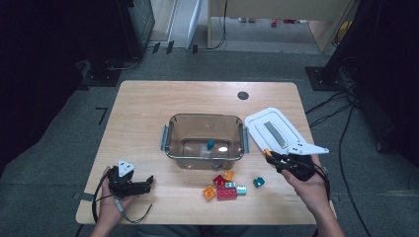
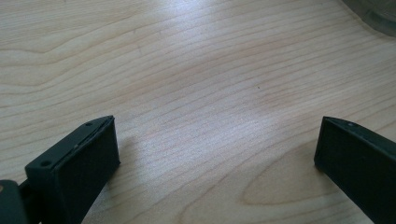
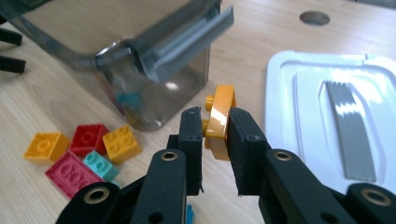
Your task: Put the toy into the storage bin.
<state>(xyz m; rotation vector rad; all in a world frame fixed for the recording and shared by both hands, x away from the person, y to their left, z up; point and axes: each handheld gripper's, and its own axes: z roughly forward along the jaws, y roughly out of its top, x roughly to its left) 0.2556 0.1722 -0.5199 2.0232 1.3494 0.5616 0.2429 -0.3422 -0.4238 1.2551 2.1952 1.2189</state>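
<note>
The right gripper (image 3: 215,135) pinches an orange brick (image 3: 220,122) beside the clear bin (image 3: 154,60)

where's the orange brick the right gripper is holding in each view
high view: the orange brick sits at the tips of the right gripper, right of the clear box, by the white lid's near edge.
right gripper view: centre, pinched between the two black jaws.
left gripper view: bare table between open jaws, no brick here.
shared landmark: the clear box's grey latch.
</note>
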